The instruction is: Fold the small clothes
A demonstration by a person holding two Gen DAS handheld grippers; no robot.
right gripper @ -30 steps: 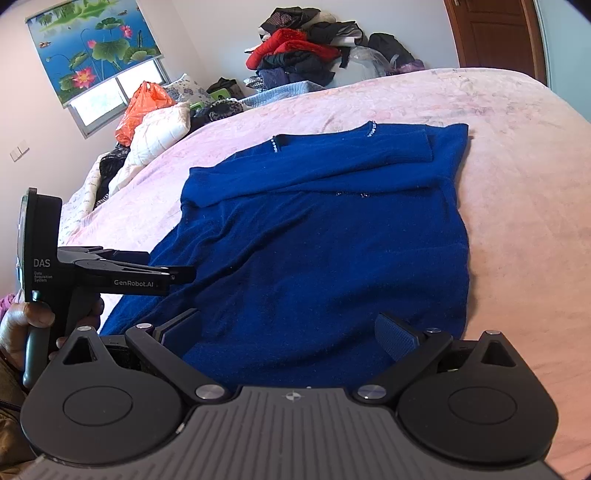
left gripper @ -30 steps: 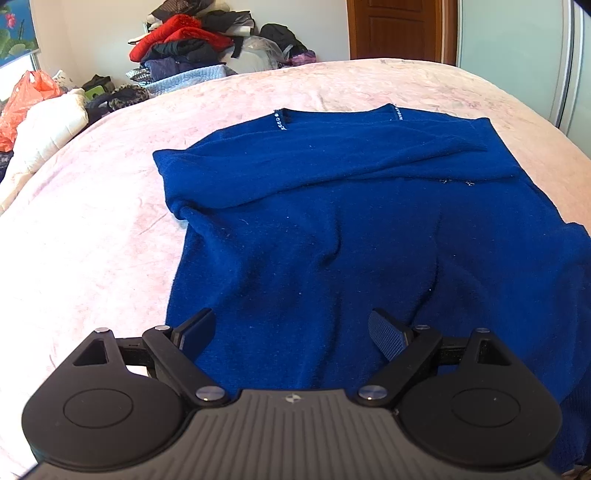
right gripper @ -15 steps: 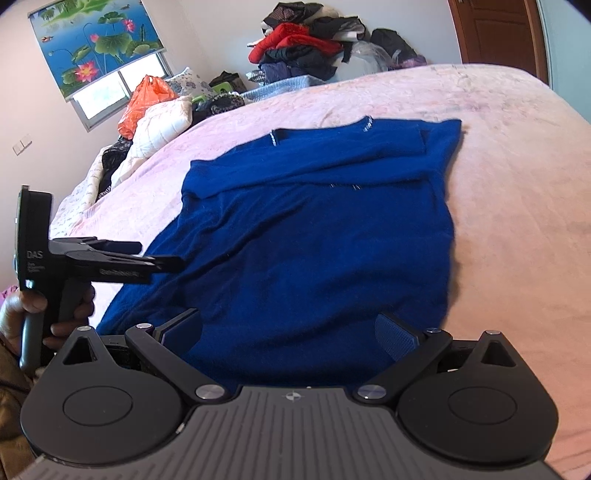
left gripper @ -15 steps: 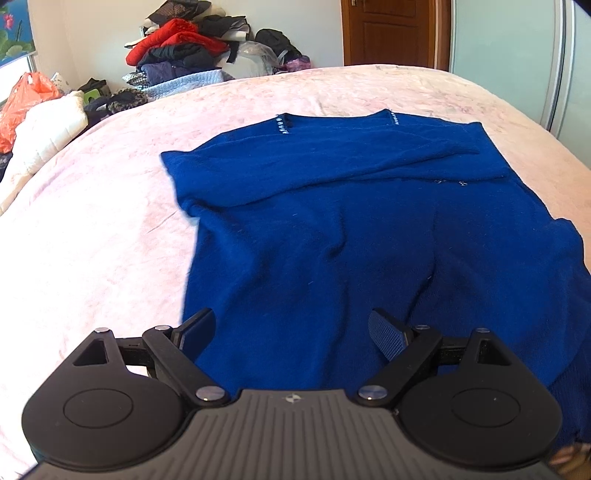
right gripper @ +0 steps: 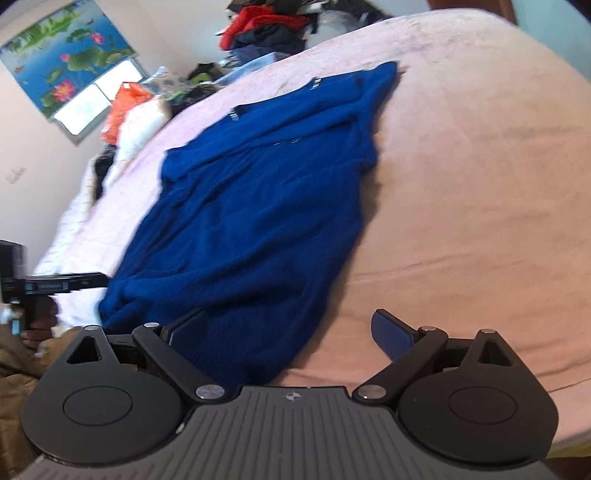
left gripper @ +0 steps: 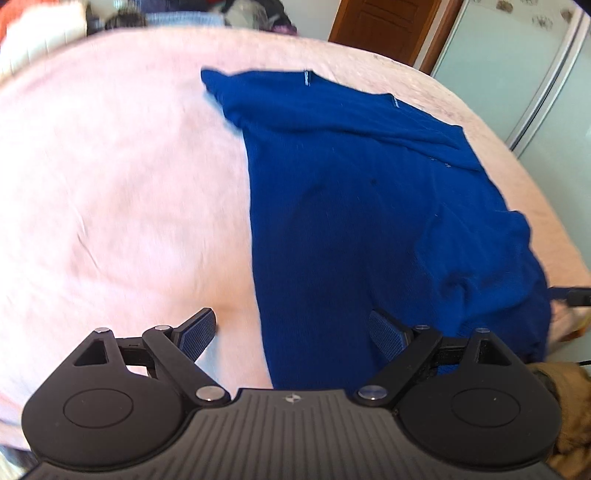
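Note:
A dark blue sweater (left gripper: 362, 206) lies spread on a pink bed (left gripper: 110, 177), its sleeves folded across the far end. It also shows in the right wrist view (right gripper: 258, 206). My left gripper (left gripper: 291, 332) is open, straddling the sweater's near left hem edge. My right gripper (right gripper: 291, 332) is open, straddling the near right hem corner. The left gripper shows at the left of the right wrist view (right gripper: 55, 286).
A pile of clothes (right gripper: 273, 26) sits at the far end of the bed (right gripper: 480, 177). White and orange bags (right gripper: 129, 114) lie by the window. A wooden door (left gripper: 384, 26) and a wardrobe (left gripper: 517, 70) stand at the far right.
Both grippers have dropped lower and spread apart toward the two near hem corners, each view tilting. The left moved left, the right moved right. Both stay open.

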